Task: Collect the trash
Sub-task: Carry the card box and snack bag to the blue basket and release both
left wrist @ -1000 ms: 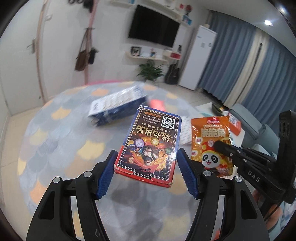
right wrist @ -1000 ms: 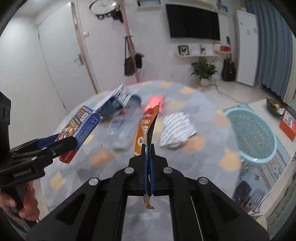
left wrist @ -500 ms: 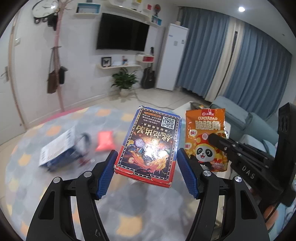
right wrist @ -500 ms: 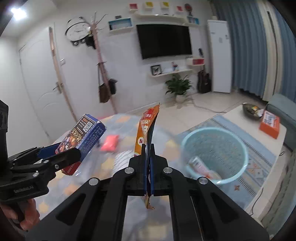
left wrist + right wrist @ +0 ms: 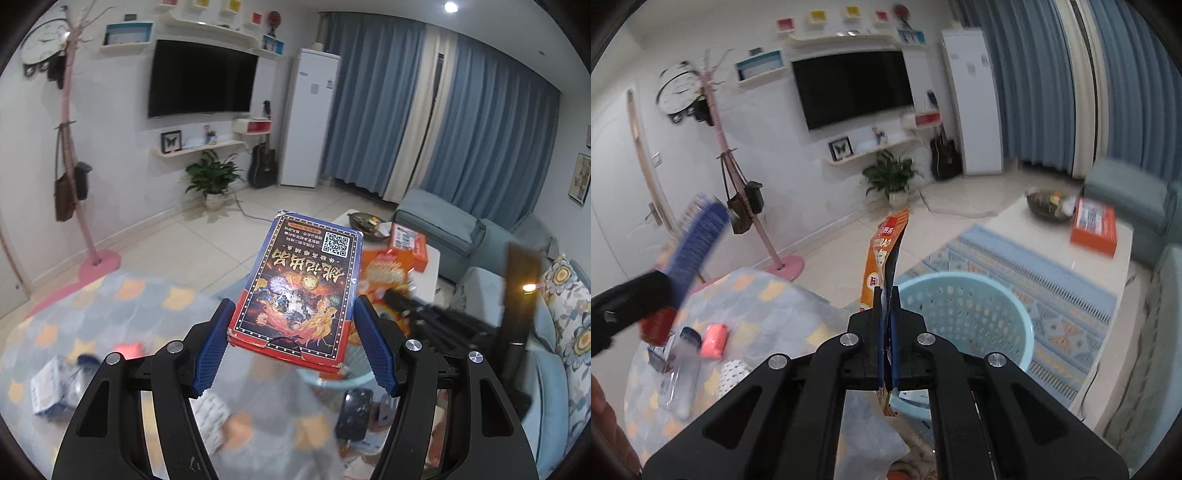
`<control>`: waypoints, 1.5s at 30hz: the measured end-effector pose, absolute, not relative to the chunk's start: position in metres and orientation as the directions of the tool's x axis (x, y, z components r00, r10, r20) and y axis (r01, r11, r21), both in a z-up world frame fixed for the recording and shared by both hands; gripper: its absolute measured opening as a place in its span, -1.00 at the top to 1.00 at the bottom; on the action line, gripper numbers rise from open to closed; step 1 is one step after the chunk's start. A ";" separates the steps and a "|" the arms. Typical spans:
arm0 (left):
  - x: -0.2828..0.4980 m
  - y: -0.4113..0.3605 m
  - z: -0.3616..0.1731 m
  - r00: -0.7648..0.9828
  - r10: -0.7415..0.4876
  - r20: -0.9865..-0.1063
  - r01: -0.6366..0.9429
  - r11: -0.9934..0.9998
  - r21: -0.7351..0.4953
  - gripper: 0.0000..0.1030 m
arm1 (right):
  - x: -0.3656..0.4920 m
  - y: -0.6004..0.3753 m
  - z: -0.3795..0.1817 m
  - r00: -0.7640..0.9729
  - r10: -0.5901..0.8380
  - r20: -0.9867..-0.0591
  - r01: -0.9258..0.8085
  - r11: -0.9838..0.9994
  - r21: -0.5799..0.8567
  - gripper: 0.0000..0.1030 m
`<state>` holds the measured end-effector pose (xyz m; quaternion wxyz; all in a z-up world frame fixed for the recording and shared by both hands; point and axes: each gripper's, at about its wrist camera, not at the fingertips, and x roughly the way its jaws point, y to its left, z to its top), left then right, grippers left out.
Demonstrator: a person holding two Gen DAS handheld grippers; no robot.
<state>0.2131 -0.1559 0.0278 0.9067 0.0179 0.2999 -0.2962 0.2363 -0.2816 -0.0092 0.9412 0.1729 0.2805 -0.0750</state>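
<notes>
My left gripper (image 5: 293,341) is shut on a flat blue and red card box (image 5: 301,288) with a QR code, its blue pads pressed on both sides. My right gripper (image 5: 885,295) is shut on an orange snack packet (image 5: 882,254) that stands upright edge-on between the pads. A light blue perforated basket (image 5: 964,317) sits on the floor just right of and below the packet. In the left wrist view the packet (image 5: 384,277) and the right gripper (image 5: 436,317) appear blurred at the right. The box and left gripper (image 5: 683,254) blur at the left of the right wrist view.
On the patterned rug (image 5: 764,306) lie a clear bottle (image 5: 685,373), a pink-red wrapper (image 5: 716,339) and a white spotted packet (image 5: 733,371). A white low table (image 5: 1052,236) carries an orange box (image 5: 1095,225) and a dark bowl (image 5: 1049,205). A blue sofa (image 5: 439,225) stands right; a pink coat stand (image 5: 753,218) at the back.
Both grippers have swung right, away from the rug's litter and toward the blue basket, which has come close under the right gripper. Each still holds its item.
</notes>
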 end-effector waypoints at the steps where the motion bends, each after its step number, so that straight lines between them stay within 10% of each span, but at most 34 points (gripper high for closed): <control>1: 0.216 -0.164 0.025 0.642 -0.530 -0.554 0.552 0.821 -0.145 -0.24 | 0.249 -0.295 -0.018 0.812 0.010 -0.583 0.236 0.909 0.345 0.97; 20: 0.307 -0.277 -0.062 0.517 -0.520 -0.680 0.562 0.805 -0.189 -0.27 | 0.297 -0.376 -0.127 0.644 -0.022 -0.764 0.417 0.848 0.327 0.94; 25: 0.323 -0.277 -0.088 0.469 -0.503 -0.726 0.532 0.817 -0.222 -0.33 | 0.293 -0.384 -0.140 0.611 -0.010 -0.791 0.431 0.843 0.322 0.66; 29: 0.317 -0.266 -0.087 0.470 -0.503 -0.726 0.529 0.819 -0.225 -0.43 | 0.282 -0.386 -0.140 0.623 -0.031 -0.781 0.449 0.832 0.325 -0.25; 45: 0.258 -0.166 -0.040 0.586 -0.513 -0.627 0.449 0.850 -0.276 -0.58 | 0.255 -0.314 -0.053 0.739 0.057 -0.671 0.244 0.906 0.346 -0.29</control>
